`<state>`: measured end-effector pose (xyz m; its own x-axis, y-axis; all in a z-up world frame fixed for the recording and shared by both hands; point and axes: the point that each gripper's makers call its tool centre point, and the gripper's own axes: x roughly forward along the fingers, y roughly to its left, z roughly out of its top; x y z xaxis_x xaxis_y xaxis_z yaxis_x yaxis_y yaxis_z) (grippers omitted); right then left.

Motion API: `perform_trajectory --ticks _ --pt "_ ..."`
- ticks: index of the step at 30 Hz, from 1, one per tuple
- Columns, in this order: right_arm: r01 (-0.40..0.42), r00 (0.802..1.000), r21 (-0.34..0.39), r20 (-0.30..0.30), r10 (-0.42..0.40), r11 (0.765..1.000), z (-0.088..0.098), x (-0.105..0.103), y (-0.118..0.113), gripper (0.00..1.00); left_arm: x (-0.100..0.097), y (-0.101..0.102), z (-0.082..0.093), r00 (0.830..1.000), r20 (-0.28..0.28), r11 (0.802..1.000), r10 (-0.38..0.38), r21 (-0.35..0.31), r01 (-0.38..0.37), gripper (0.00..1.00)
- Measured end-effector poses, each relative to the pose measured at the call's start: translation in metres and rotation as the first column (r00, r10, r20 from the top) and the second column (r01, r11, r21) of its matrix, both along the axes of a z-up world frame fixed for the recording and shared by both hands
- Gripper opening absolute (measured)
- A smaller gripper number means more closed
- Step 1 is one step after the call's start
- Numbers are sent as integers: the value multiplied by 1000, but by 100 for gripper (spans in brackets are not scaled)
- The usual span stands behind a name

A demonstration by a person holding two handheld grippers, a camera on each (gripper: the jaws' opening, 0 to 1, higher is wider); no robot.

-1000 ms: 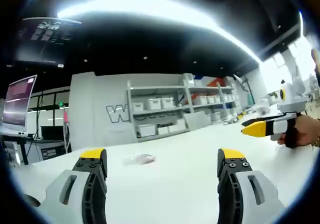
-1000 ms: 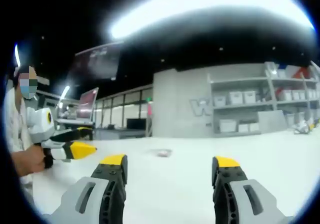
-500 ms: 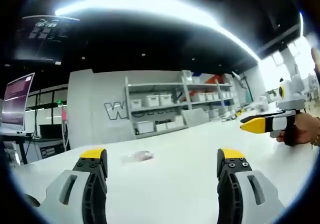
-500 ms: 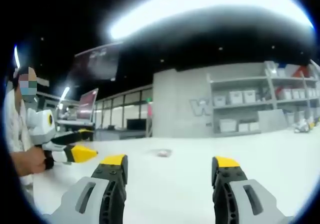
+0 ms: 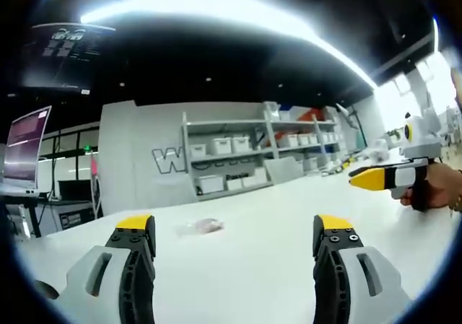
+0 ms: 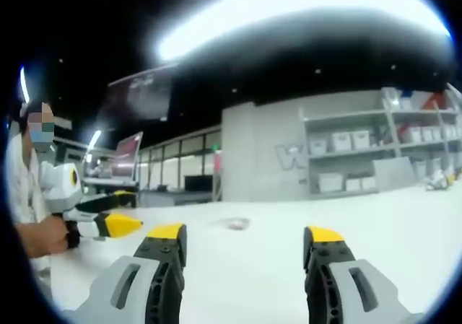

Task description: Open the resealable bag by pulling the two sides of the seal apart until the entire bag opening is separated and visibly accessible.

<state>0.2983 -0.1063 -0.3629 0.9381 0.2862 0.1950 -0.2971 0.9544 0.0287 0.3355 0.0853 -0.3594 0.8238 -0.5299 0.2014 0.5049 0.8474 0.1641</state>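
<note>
The small clear resealable bag (image 5: 201,227) lies flat, far out on the white table (image 5: 253,266), well apart from both my grippers. I judge it light, limp and slippery, best pinched one wall per gripper just beside the seal, though I cannot make out the seal. My left gripper (image 5: 234,241) and right gripper (image 6: 244,246) hover low and level over the table, jaws spread wide and empty.

Right gripper (image 6: 244,241) with jaws wide apart over white table (image 6: 390,223), small bag (image 6: 236,224) far ahead, left gripper (image 6: 119,224) at left
</note>
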Motion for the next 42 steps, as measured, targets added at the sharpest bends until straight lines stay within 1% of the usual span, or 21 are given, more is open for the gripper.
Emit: perform_trajectory --ticks 10,24,42 --pt "-3 1000 -2 1 3 1000 0 0 1 63 -2 2 3 1000 7 1000 -2 -18 2 89" --pt "-7 1000 -7 0 7 1000 0 0 2 61 -2 1 4 1000 7 999 -12 -33 12 88" --pt "-10 1000 -12 -4 10 1000 -1 1 2 61 1 0 2 1000 3 999 -18 -27 18 88"
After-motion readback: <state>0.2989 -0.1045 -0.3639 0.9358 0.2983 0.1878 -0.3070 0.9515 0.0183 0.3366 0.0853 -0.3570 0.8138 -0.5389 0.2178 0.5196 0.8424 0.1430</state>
